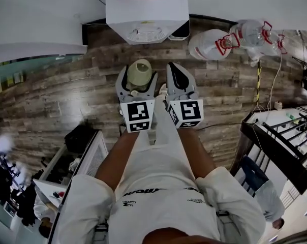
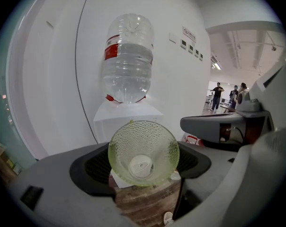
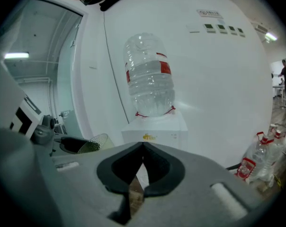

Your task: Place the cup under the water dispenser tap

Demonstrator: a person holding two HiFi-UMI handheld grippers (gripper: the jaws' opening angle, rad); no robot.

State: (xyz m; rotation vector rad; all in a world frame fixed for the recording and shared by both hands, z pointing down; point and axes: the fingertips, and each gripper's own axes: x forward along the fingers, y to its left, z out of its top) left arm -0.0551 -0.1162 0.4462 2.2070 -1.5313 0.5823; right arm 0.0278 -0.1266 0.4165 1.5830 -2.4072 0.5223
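This looks like an office-style open workspace. A white water dispenser (image 1: 147, 14) stands at 12 o'clock against a plain white wall. Spare water jugs (image 1: 209, 44) sit at 1 o'clock on wood-plank flooring (image 1: 57, 100). Switch panels (image 2: 192, 48) dot the wall, and people (image 2: 218, 94) stand in a lit hall beyond.

Head camera looks steeply down — both claw cameras face the nearby water dispenser (image 3: 155, 129).

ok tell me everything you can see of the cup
The cup is pale green, see-through and dimpled all over, glass by the look, narrowing to a round base with a white label. Empty, it is clamped between the jaws of the left gripper, mouth tipped toward that gripper's camera, in the air before the water dispenser.
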